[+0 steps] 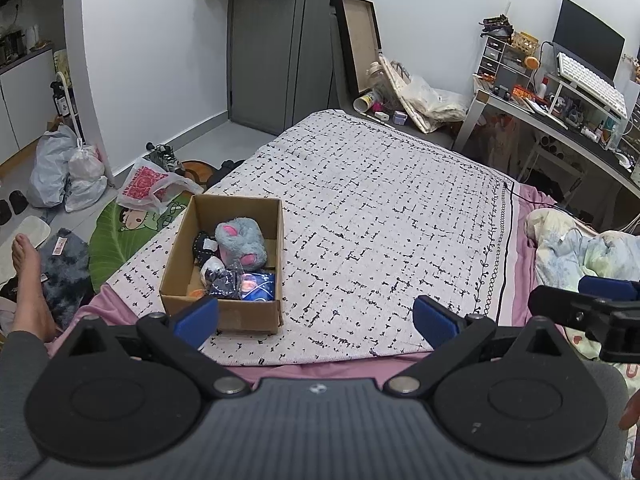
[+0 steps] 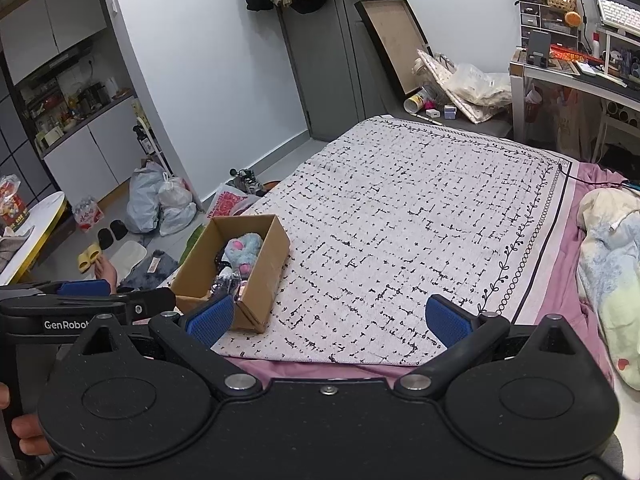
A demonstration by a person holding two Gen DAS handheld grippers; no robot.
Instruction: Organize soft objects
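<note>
A cardboard box (image 1: 224, 264) sits on the bed (image 1: 380, 200) near its near-left corner, on a white blanket with black dashes (image 2: 400, 220) that covers most of the mattress. Inside the box lies a grey plush toy with pink patches (image 1: 240, 242), beside a dark bundle (image 1: 204, 246), a clear-wrapped dark item (image 1: 222, 278) and a blue packet (image 1: 260, 286); all of them rest below the box walls. The left gripper (image 1: 316, 318) hovers over the near edge of the bed, its blue-padded fingers (image 1: 196, 318) spread wide with nothing between them, the left pad just in front of the box's near wall. The right gripper (image 2: 328, 318) hangs alongside over the same edge, its fingers (image 2: 446, 318) equally wide apart and holding nothing. A crumpled pastel quilt (image 2: 612, 248) is heaped along the bed's right edge.
</note>
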